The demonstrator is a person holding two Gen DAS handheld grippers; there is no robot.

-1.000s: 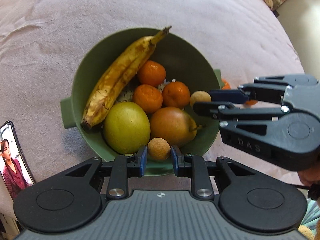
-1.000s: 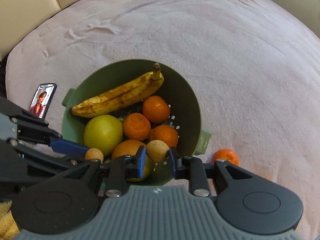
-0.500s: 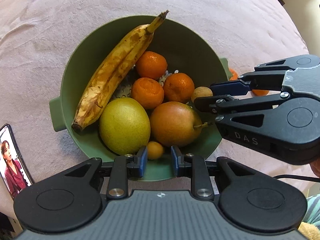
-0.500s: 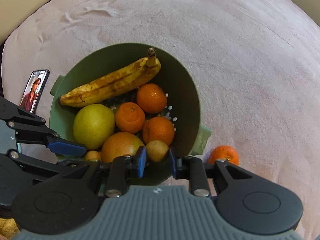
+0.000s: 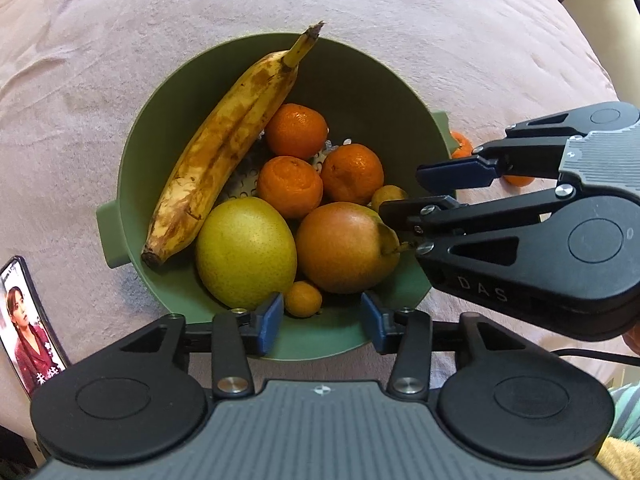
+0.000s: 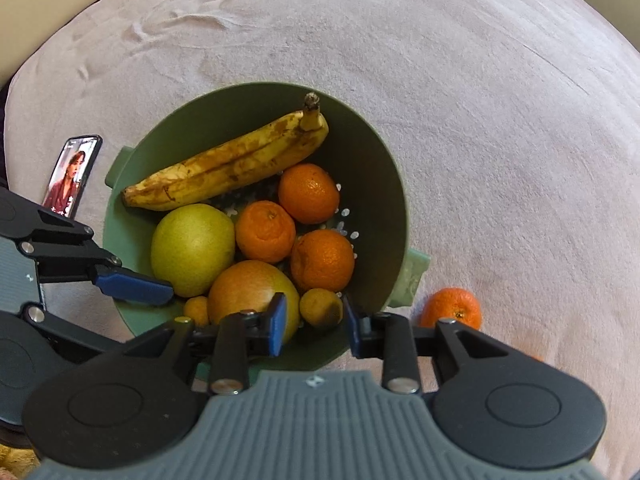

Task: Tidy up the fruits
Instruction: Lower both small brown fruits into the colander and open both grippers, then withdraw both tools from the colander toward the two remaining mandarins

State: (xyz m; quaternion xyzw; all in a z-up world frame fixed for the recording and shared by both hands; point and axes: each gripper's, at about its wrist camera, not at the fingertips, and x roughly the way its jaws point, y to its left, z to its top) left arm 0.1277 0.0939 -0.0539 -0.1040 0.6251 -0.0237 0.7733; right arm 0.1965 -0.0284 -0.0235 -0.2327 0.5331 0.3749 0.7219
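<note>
Both claws hang over the near rim of the green bowl (image 6: 396, 216), and both stand released with nothing between the fingers. The left claw (image 5: 322, 322) has a small round yellow fruit (image 5: 303, 299) lying just ahead of its gap, down against the near wall of the bowl. The right claw (image 6: 314, 324) likewise has a small fruit (image 6: 321, 307) resting free in the bowl just past its fingertips.

What the next move turns on, I judge, is the loose tangerine (image 6: 451, 307) on the pink blanket (image 6: 480, 120). It lies outside the bowl, just beside the bowl's right handle (image 6: 414, 280), to the right of the right claw and a little ahead of it. The right claw is plainly the nearer; the left would have to cross the whole bowl. The tangerine is round, so it has no long axis to speak of; its stem dimple faces roughly toward the claw, and any angle of approach should do.

Inside the bowl, the banana (image 6: 228, 166) is the one long thing. It leans along the far left wall, stem up at the far rim, blunt end down toward the left handle. A phone (image 6: 70, 176) lies on the blanket to the left.
</note>
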